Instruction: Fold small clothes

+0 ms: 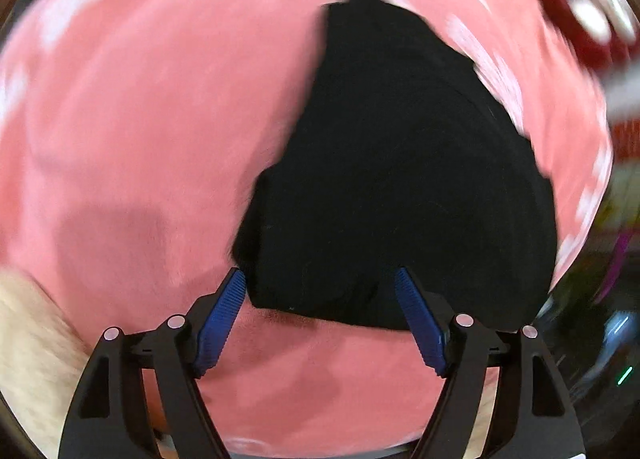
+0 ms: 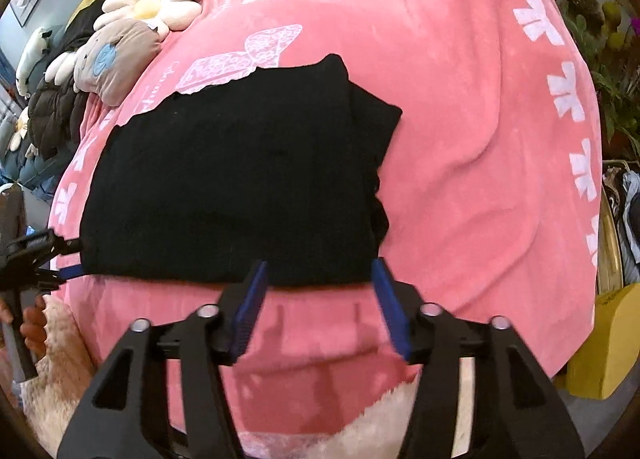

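Note:
A black folded garment (image 2: 232,179) lies flat on a pink blanket (image 2: 460,119) printed with white bows. My right gripper (image 2: 319,263) stands open at the garment's near edge; its blue pads flank the hem without pressing on it. At the garment's left corner in the right wrist view is my left gripper (image 2: 74,257), held by a hand (image 2: 34,323). The left wrist view is blurred: the black garment (image 1: 400,179) reaches down between the spread blue pads of the left gripper (image 1: 320,274), which is open.
A white flower cushion (image 2: 154,3), a grey plush cushion (image 2: 120,59) and dark jackets (image 2: 56,111) lie along the blanket's far left. A yellow box (image 2: 604,343) and plants (image 2: 608,59) stand on the right. Fluffy cream fabric (image 2: 60,359) sits at the near edge.

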`<state>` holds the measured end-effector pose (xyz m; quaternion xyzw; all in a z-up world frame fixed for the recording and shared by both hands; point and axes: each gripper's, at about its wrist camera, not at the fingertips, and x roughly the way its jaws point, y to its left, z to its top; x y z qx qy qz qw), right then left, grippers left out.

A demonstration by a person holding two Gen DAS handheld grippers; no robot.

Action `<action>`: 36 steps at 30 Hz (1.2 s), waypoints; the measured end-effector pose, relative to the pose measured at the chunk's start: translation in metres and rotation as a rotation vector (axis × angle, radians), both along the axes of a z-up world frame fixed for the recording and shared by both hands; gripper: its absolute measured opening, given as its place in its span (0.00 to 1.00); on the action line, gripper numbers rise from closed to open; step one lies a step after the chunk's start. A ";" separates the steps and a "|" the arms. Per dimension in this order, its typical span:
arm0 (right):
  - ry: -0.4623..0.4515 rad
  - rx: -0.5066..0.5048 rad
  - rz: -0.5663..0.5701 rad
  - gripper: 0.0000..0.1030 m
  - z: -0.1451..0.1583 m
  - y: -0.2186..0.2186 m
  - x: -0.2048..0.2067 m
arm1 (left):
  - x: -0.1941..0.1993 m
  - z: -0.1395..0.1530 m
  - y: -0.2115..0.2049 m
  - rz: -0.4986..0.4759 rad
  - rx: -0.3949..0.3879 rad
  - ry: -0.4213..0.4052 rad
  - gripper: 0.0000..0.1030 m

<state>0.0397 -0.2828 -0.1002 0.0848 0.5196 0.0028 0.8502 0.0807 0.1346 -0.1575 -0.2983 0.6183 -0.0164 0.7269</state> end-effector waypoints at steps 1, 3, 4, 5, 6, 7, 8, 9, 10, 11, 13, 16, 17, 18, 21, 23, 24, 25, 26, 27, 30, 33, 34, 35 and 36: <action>-0.005 0.006 0.001 0.63 -0.001 0.001 -0.004 | -0.001 -0.004 0.003 0.028 -0.018 0.005 0.72; -0.005 0.024 0.008 0.66 -0.007 0.004 -0.012 | -0.001 -0.010 0.006 0.068 -0.049 0.001 0.72; 0.002 0.026 0.007 0.68 -0.011 0.003 -0.014 | -0.001 -0.010 0.007 0.082 -0.051 -0.005 0.72; 0.007 0.028 0.001 0.68 -0.014 0.006 -0.014 | -0.001 -0.009 0.006 0.089 -0.055 -0.014 0.70; 0.008 0.035 -0.007 0.69 -0.015 0.006 -0.016 | 0.000 -0.006 0.004 0.082 -0.058 -0.034 0.64; 0.010 0.047 -0.016 0.70 -0.017 0.004 -0.016 | 0.001 -0.005 0.003 0.069 -0.055 -0.040 0.46; 0.008 0.064 -0.030 0.71 -0.018 0.001 -0.016 | 0.003 -0.005 0.002 0.057 -0.045 -0.033 0.33; 0.004 0.079 -0.039 0.71 -0.019 -0.002 -0.016 | 0.002 -0.005 0.002 0.055 -0.059 -0.030 0.23; 0.002 0.096 -0.047 0.71 -0.020 -0.005 -0.016 | 0.002 -0.006 0.002 0.055 -0.090 -0.024 0.12; 0.003 0.116 -0.056 0.71 -0.022 -0.009 -0.015 | 0.002 -0.006 0.003 0.067 -0.106 -0.016 0.11; 0.001 0.147 -0.072 0.71 -0.023 -0.013 -0.016 | 0.002 0.000 0.004 0.073 -0.103 -0.026 0.10; -0.002 0.176 -0.087 0.72 -0.024 -0.018 -0.017 | 0.002 0.018 -0.004 0.069 -0.081 -0.067 0.09; -0.001 0.185 -0.085 0.72 -0.025 -0.019 -0.017 | 0.005 0.024 -0.011 0.061 -0.075 -0.082 0.09; -0.001 0.189 -0.082 0.73 -0.025 -0.018 -0.017 | 0.006 0.037 -0.018 0.041 -0.058 -0.115 0.09; -0.006 0.196 -0.074 0.74 -0.025 -0.016 -0.017 | 0.010 0.067 -0.037 -0.019 -0.015 -0.183 0.09; -0.011 0.208 -0.067 0.74 -0.025 -0.016 -0.016 | 0.013 0.083 -0.049 -0.049 0.004 -0.208 0.09; -0.016 0.211 -0.068 0.74 -0.025 -0.016 -0.017 | 0.014 0.090 -0.055 -0.061 0.009 -0.222 0.09; -0.024 0.216 -0.070 0.74 -0.024 -0.017 -0.017 | 0.015 0.096 -0.060 -0.071 0.014 -0.235 0.09; -0.034 0.230 -0.071 0.74 -0.023 -0.019 -0.018 | 0.016 0.105 -0.069 -0.088 0.021 -0.252 0.09; -0.043 0.240 -0.074 0.74 -0.023 -0.022 -0.018 | 0.015 0.110 -0.075 -0.098 0.024 -0.264 0.09; -0.073 0.278 -0.092 0.74 -0.020 -0.029 -0.021 | 0.010 0.134 -0.093 -0.144 0.034 -0.315 0.09; -0.101 0.320 -0.115 0.74 -0.019 -0.037 -0.024 | 0.009 0.160 -0.126 -0.225 0.062 -0.371 0.09; -0.112 0.334 -0.127 0.74 -0.019 -0.040 -0.026 | 0.008 0.167 -0.140 -0.259 0.073 -0.389 0.09; -0.120 0.342 -0.135 0.75 -0.018 -0.041 -0.027 | 0.007 0.173 -0.153 -0.292 0.080 -0.405 0.09; -0.129 0.355 -0.139 0.75 -0.017 -0.043 -0.028 | 0.010 0.178 -0.171 -0.323 0.078 -0.414 0.09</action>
